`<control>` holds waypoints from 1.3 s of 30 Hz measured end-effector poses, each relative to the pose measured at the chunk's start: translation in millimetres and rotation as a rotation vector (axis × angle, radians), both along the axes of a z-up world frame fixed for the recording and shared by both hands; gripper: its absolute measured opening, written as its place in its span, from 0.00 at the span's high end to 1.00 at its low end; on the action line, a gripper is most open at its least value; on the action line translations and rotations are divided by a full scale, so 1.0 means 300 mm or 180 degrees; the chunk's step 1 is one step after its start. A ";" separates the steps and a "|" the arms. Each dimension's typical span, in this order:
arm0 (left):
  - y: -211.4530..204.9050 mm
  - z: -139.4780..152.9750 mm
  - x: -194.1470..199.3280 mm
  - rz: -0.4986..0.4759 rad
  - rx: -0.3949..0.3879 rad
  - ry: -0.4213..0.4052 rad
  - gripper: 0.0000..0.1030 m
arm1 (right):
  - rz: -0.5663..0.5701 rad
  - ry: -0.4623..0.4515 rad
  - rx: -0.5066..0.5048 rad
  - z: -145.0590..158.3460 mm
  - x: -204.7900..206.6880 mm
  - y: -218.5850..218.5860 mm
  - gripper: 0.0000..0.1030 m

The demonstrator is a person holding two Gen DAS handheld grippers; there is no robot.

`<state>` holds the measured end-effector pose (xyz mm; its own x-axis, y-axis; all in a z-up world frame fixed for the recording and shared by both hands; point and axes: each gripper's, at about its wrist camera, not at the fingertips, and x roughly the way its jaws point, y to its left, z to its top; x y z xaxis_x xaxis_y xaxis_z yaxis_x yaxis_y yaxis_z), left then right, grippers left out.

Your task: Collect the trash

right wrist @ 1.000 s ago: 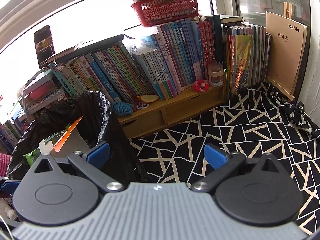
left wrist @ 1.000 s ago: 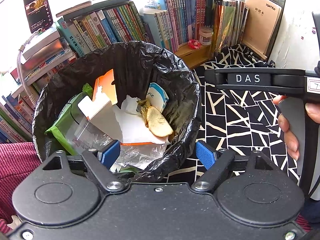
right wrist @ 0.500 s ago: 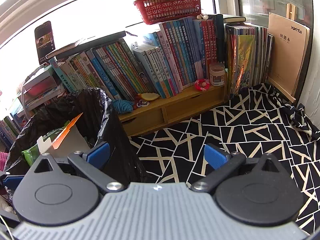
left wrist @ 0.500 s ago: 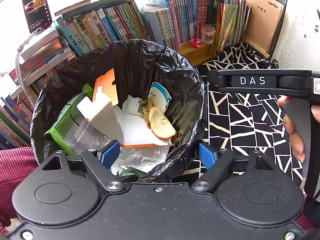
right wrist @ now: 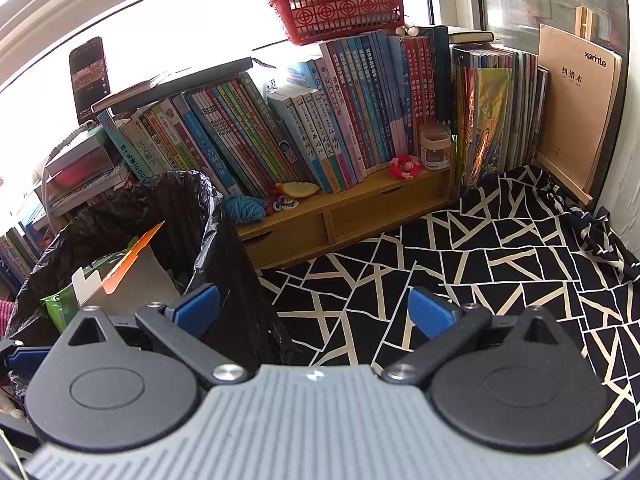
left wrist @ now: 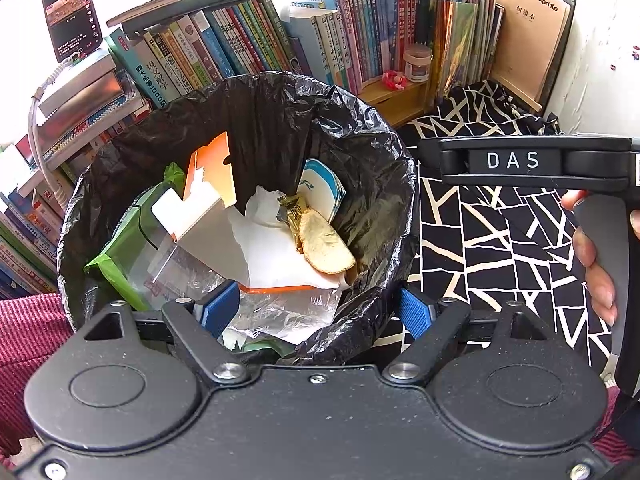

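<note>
Below, left gripper (left wrist: 318, 314) spread wide, holding nothing, 1 blue pad inside the black-lined bin (left wrist: 384, 184), the other outside its rim. Inside, trash: orange-and-white carton (left wrist: 212, 196), green packet (left wrist: 116, 256), white paper (left wrist: 272, 252), round chip (left wrist: 326, 242), blue-and-white wrapper (left wrist: 320, 190). Right gripper (right wrist: 314, 312) likewise wide open and empty, above the black-and-white patterned cloth (right wrist: 500, 256), beside the bin. Books (right wrist: 304, 124) behind.

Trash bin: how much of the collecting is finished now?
Done: the black-lined trash bin already holds an orange carton, tissue and food scrap. In hand: nothing; left gripper and right gripper are open. Left: no loose trash shows on the patterned cloth.
</note>
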<state>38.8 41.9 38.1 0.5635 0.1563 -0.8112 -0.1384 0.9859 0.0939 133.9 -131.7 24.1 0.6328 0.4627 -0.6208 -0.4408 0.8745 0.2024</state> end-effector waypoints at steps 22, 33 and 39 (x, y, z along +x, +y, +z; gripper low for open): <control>0.001 -0.004 0.002 0.0013 -0.0005 0.0023 0.20 | 0.0014 -0.0018 -0.0025 -0.003 -0.005 0.001 0.00; -0.001 -0.008 0.002 0.0022 -0.0007 0.0032 0.19 | 0.0018 -0.0017 -0.0027 -0.003 -0.004 0.002 0.00; -0.001 -0.009 0.003 0.0018 -0.0008 0.0031 0.19 | 0.0014 -0.0017 -0.0029 -0.004 -0.004 0.003 0.00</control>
